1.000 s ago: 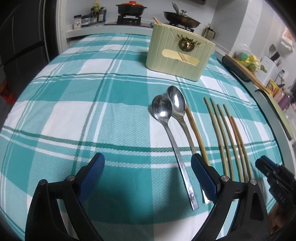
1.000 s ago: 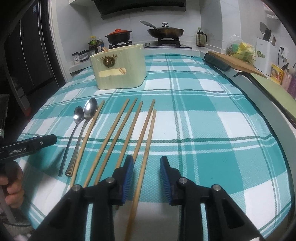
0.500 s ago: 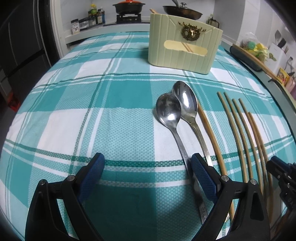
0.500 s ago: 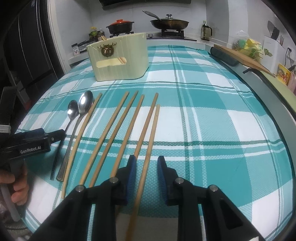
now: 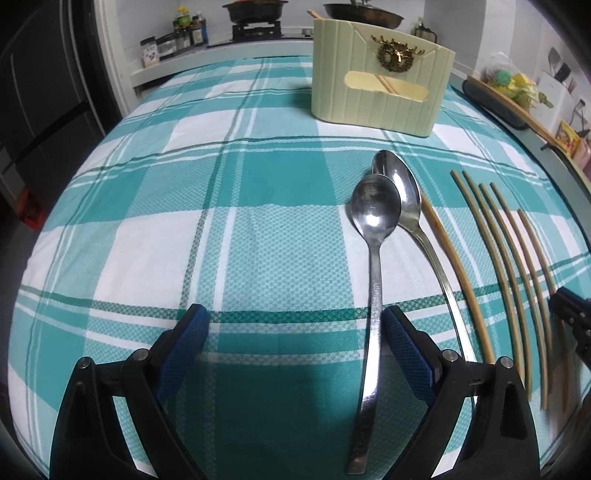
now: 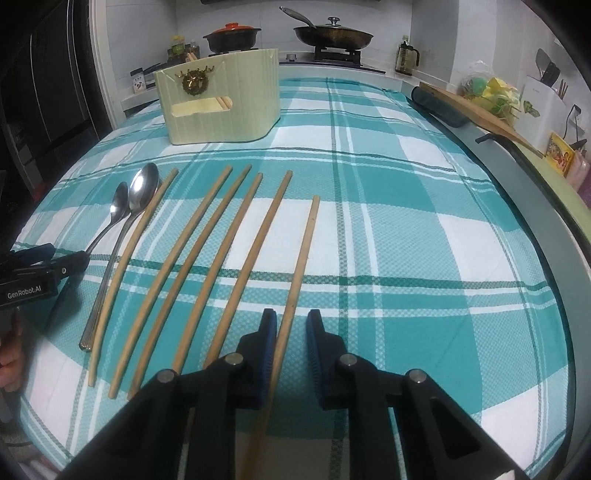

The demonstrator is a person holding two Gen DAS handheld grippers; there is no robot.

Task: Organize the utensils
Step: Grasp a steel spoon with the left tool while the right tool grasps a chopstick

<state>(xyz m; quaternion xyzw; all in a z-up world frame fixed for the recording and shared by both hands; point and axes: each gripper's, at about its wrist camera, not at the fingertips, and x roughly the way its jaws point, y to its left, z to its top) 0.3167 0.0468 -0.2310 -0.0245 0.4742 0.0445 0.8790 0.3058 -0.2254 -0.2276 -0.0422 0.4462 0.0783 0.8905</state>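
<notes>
Two steel spoons lie side by side on the teal plaid cloth, the smaller spoon (image 5: 375, 206) left of the larger spoon (image 5: 402, 188). My left gripper (image 5: 295, 347) is open over the cloth; the smaller spoon's handle runs between its fingers, close to the right pad (image 5: 406, 354). Several wooden chopsticks (image 6: 207, 243) lie in a row to the right of the spoons. My right gripper (image 6: 291, 332) straddles the rightmost chopstick (image 6: 304, 251) and its jaws are closing. The stick sits against the left pad (image 6: 267, 339), with a gap to the right one. The cream utensil holder (image 6: 221, 103) stands at the back.
The left gripper (image 6: 55, 258) and a hand show at the left edge of the right wrist view. A stove with a pan (image 6: 332, 35) and a red-lidded pot (image 6: 231, 35) is behind the table. A cutting board (image 6: 480, 110) lies along the right counter.
The right jaws have narrowed around the rightmost chopstick and the gripper has come a little lower. The left gripper has turned, so the smaller spoon's handle now runs straight between its fingers.
</notes>
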